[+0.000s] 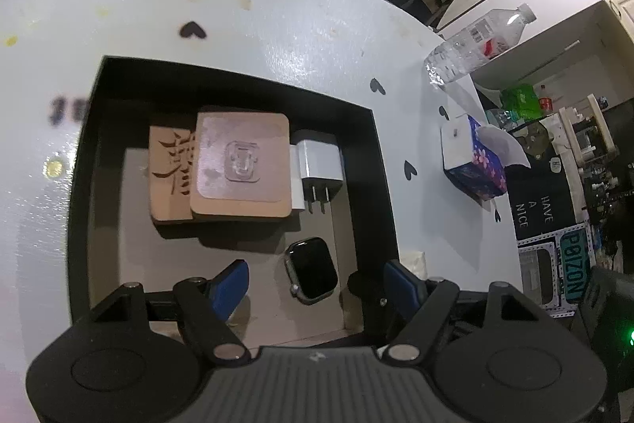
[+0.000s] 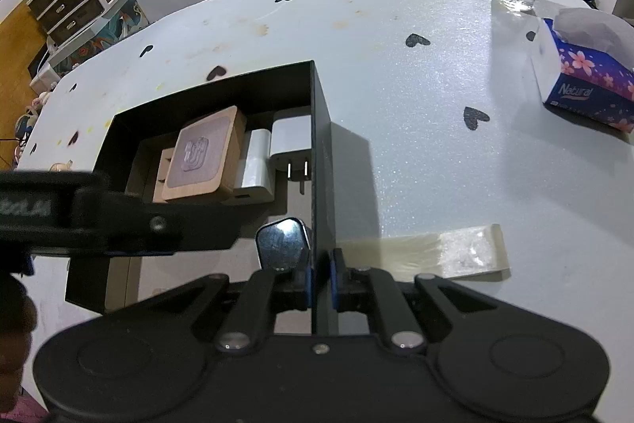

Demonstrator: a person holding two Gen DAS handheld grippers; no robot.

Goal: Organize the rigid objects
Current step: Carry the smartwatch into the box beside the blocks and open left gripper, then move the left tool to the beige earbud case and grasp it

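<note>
Sorting is appearing largely complete: two wooden blocks, white chargers and a smartwatch are lying inside the black box on the bench. The left tool is hovering over the watch, blue fingers apart and empty. The right tool is clamping the box's side wall, probably steadying it.

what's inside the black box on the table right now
Inside the black box: two stacked wooden coasters, the top one hiding much of the carved lower one, two white chargers beside them, and a smartwatch near the front. Anything beneath the coasters is hidden.
</note>
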